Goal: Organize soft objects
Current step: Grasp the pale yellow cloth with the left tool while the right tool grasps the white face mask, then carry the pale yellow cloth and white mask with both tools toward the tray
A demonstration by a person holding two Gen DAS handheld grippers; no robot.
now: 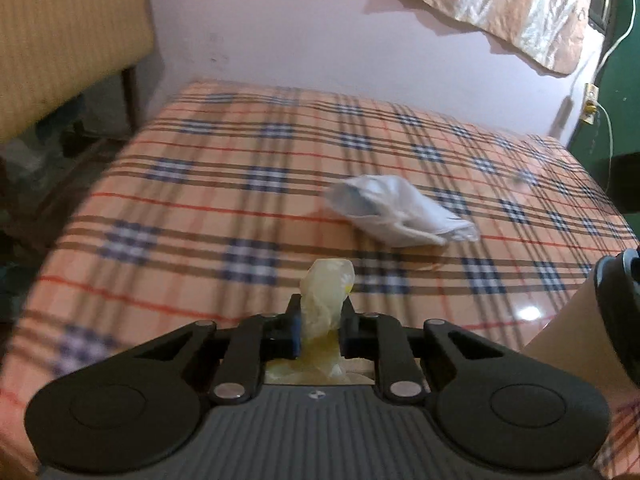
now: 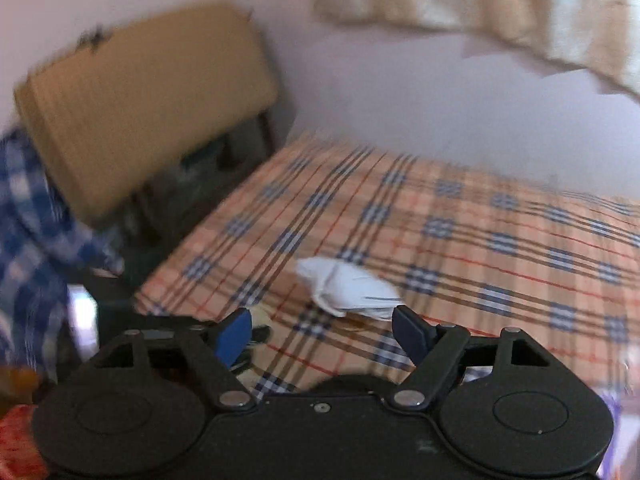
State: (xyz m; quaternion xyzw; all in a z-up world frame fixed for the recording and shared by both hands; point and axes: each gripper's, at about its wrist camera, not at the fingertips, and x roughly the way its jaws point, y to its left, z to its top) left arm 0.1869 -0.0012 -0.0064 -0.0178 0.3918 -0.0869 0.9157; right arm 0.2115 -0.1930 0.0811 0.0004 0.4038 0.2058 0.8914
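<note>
The left gripper pinches a pale yellow cloth by a thin bunched fold, and that fold could slip free on a quick lift. It points down over the plaid bed. The right gripper is spread wide and empty, angled down too, with the white cloth lying at its twelve o'clock, untouched.

Home bedroom: plaid-covered bed ahead of the gripper, pink wall, hanging cloth.
</note>
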